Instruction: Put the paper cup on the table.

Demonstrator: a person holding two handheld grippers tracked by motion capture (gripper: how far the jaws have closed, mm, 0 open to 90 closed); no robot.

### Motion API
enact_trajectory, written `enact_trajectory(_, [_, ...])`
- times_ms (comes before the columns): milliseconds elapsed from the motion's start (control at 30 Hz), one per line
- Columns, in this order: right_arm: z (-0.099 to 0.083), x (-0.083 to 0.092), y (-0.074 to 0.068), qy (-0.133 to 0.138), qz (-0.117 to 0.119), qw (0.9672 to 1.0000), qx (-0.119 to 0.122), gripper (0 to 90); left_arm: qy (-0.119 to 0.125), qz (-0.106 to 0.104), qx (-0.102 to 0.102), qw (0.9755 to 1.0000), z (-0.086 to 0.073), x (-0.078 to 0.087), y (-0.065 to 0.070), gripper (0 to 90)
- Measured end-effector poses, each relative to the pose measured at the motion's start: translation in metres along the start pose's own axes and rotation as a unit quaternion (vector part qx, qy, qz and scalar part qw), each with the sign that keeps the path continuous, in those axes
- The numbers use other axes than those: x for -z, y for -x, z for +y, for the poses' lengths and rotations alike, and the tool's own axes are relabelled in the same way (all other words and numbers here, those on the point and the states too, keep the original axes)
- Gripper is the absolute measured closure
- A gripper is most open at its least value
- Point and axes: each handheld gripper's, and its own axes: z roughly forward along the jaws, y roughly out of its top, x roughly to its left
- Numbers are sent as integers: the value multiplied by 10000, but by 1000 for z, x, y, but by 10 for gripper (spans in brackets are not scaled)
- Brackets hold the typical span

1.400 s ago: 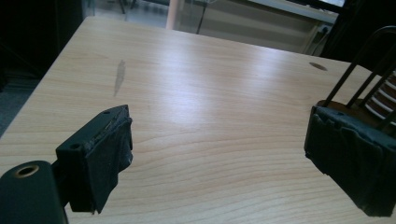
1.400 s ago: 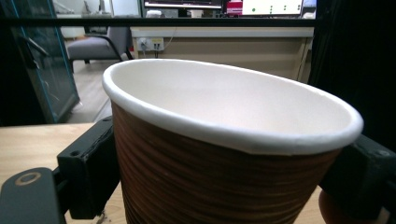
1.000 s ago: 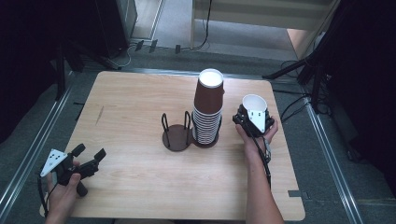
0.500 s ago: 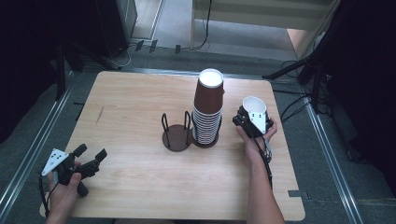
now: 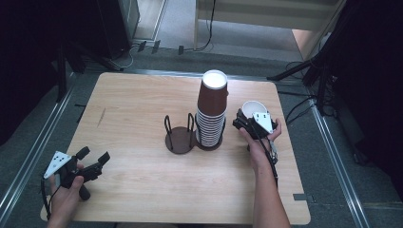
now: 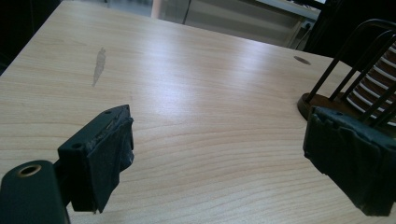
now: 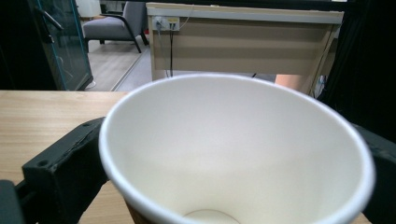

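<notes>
Right hand-held gripper: from above it sits at the right side of the bench, just right of the cup stack, clamped on a single paper cup; the hand and the grey plate cover most of the cup there.
Paper cup: the right gripper view looks straight into its white inside, mouth tilted toward the camera, a black jaw pressed against each side. A strip of brown outer wall shows at the bottom edge, which the high view hides.
Left hand-held gripper: low at the near left corner of the bench, well apart from everything else; jaws apart with nothing between them.
Left gripper view: bare wood lies between the two padded jaws, and a grey smudge marks the wood farther off.
Cup stack: a tall brown tower of nested cups standing in a wire holder, white inside showing on the top cup. The left gripper view catches just its ribbed rims behind the wires.
Empty holder: a dark round base with wire loops, touching the stack's left side.
</notes>
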Motion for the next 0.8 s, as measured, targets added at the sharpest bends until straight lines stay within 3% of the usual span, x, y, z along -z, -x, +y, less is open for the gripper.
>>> enact_trajectory(167, [7, 5, 1, 64, 182, 9998, 63, 0, 4, -6, 13, 10000, 0, 0, 0, 92])
enact_trajectory(333, [15, 14, 5, 70, 174, 9997, -159, 0, 3, -15, 5, 10000, 0, 0, 0, 92])
enact_trajectory(500, [23, 26, 5, 35, 234, 9995, -197, 0, 17, -26, -16, 10000, 0, 0, 0, 92])
enact_trajectory(800, [31, 50, 6, 205, 370, 9989, -223, 0, 23, -24, -51, 10000, 0, 0, 1, 92])
